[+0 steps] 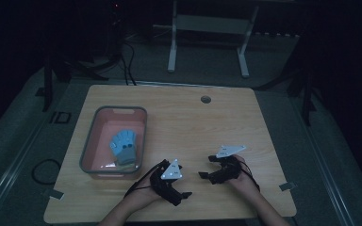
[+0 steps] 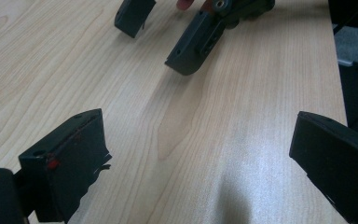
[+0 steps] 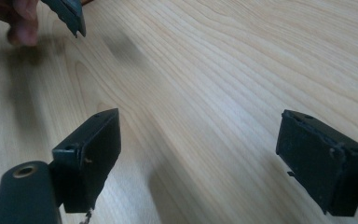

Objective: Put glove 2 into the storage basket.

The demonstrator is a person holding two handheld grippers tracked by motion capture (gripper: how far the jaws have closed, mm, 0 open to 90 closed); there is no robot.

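Both claws, the left gripper (image 1: 183,190) and right gripper (image 1: 208,166), are hovering with jaws apart, holding nothing. The blue glove (image 1: 124,147) is lying in the pink bin (image 1: 94,123) at ten o'clock; it looks soft and light, best pinched at the cuff.

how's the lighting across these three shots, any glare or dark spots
High view: dim and murky, the surroundings nearly black, the blue glove in the pink bin just readable. Left gripper view: bright, with a pale glare patch on the table. Right gripper view: evenly lit, with soft shadows on the wood.
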